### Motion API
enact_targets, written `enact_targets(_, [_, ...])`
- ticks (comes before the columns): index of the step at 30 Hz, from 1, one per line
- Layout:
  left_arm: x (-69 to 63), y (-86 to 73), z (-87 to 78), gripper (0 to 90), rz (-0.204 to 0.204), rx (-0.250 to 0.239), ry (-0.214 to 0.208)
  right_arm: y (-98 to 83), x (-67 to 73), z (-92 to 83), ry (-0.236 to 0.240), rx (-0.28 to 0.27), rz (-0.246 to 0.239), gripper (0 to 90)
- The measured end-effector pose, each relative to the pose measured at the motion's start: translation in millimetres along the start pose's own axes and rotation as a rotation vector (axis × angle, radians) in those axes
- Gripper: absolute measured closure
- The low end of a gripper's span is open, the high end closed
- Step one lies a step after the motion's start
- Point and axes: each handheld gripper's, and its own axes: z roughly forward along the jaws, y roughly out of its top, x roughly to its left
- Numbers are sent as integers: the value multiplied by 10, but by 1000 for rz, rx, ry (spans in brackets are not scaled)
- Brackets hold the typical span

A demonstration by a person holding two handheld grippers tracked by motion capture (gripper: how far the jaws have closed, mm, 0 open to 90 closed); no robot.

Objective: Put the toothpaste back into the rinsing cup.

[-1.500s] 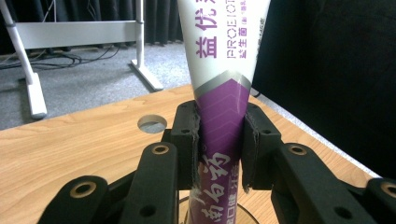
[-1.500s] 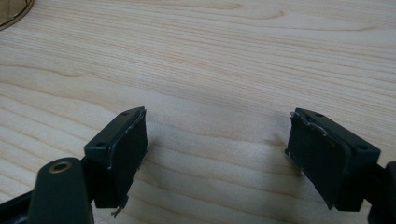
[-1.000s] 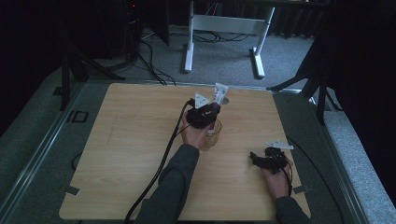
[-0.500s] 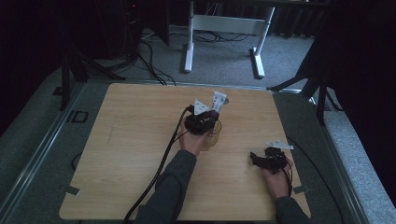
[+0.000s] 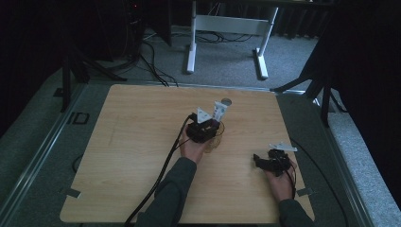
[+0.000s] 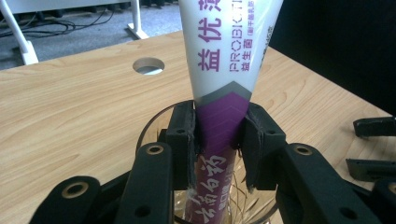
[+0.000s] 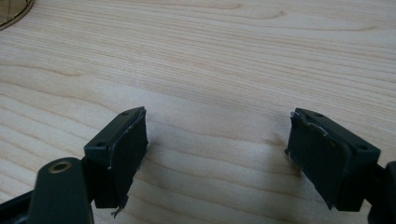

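A white and purple toothpaste tube [image 6: 229,46] stands upright with its lower end inside a clear glass cup [image 6: 149,126]. My left gripper [image 6: 218,135] has a jaw on each side of the tube's purple band, just above the cup's rim. Its jaws have just been opening, but the tube is still between them and both pads still lie against it. From above, the tube [image 5: 220,111] rises over the left gripper [image 5: 208,130] and the cup [image 5: 215,141] near the table's middle. My right gripper [image 7: 217,154] rests open on the bare wood, at the front right [image 5: 270,161].
The wooden table [image 5: 132,142] has a round hole [image 5: 226,100] just behind the cup. The left gripper's black cable [image 5: 163,170] trails to the front edge. White desk legs [image 5: 191,42] stand on the floor beyond the table.
The left gripper has come down with the tube, whose lower end now sits inside the cup. The right gripper has stayed where it was.
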Motion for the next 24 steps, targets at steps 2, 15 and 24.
enact_targets(2, [-9,-11,-11,651,3,-11,2,0,0,0,0,0,0,198])
enact_targets(15, [-46,-131,-35,602,7,1,-7,0,-2,1,0,-1,-3,198])
enact_targets(24, [-33,-83,-211,519,30,-45,11,0,0,0,0,0,1,198])
